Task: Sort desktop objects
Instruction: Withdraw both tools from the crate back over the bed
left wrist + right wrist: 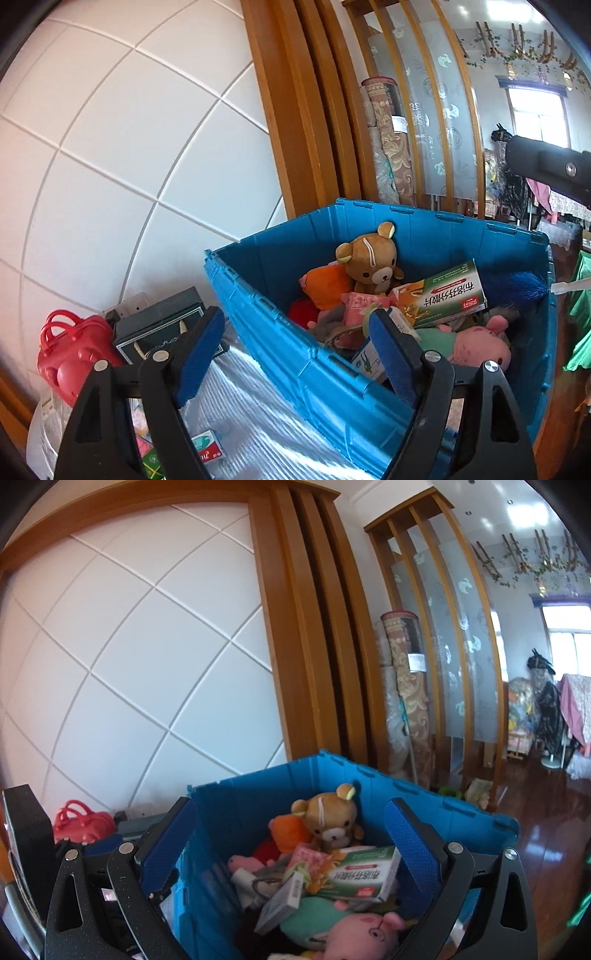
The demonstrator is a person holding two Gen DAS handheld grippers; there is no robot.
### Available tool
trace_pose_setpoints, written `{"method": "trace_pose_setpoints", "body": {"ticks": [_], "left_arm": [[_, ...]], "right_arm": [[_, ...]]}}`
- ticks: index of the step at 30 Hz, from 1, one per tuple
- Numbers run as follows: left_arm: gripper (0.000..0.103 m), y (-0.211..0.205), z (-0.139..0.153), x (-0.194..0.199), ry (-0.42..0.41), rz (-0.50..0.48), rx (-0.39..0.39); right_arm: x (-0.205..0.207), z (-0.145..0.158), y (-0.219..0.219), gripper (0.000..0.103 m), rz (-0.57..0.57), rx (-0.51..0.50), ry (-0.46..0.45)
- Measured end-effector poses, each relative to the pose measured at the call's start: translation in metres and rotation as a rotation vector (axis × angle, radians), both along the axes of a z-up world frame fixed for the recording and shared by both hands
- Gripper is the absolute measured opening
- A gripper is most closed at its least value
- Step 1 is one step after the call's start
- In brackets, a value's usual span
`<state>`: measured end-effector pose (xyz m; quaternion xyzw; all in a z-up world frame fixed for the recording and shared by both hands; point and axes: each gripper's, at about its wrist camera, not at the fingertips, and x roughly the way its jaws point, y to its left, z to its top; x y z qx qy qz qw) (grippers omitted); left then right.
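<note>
Here, both claws stood wide and empty over a blue crate [332,373] heaped with the things to be sorted: a bear [371,263], a green medicine box [443,299], a pink pig [480,343] and more.

The left claw [295,354] straddled the crate's near wall, one pad outside over the foil-covered tabletop [266,417], the other inside among the toys. The right claw [291,845] hung above the pile, with the medicine box and bear showing between its pads.

The likeliest trouble lay in the clutter. A claw closing there could have pinched two things at once, or dragged a neighbour out with its pick. The left claw, lowered as it stood, could have struck the crate wall. With both claws at one crate, they could also have knocked together.
</note>
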<state>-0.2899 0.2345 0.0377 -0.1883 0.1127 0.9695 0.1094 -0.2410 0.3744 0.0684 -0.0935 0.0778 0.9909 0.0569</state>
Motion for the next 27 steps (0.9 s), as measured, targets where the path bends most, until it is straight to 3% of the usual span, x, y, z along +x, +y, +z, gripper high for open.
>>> {"method": "trace_pose_setpoints", "body": {"ticks": [13, 22, 27], "left_arm": [[0.08, -0.13, -0.031, 0.04, 0.004, 0.183, 0.027], [0.08, -0.231, -0.047, 0.062, -0.009, 0.238, -0.029], [0.08, -0.281, -0.068, 0.069, -0.035, 0.26, -0.071]], "right_arm": [[-0.015, -0.026, -0.108, 0.103, 0.149, 0.051, -0.073], [-0.021, -0.049, -0.21, 0.103, 0.228, 0.057, -0.139], [-0.023, -0.076, -0.266, 0.103, 0.287, 0.069, -0.176]]}}
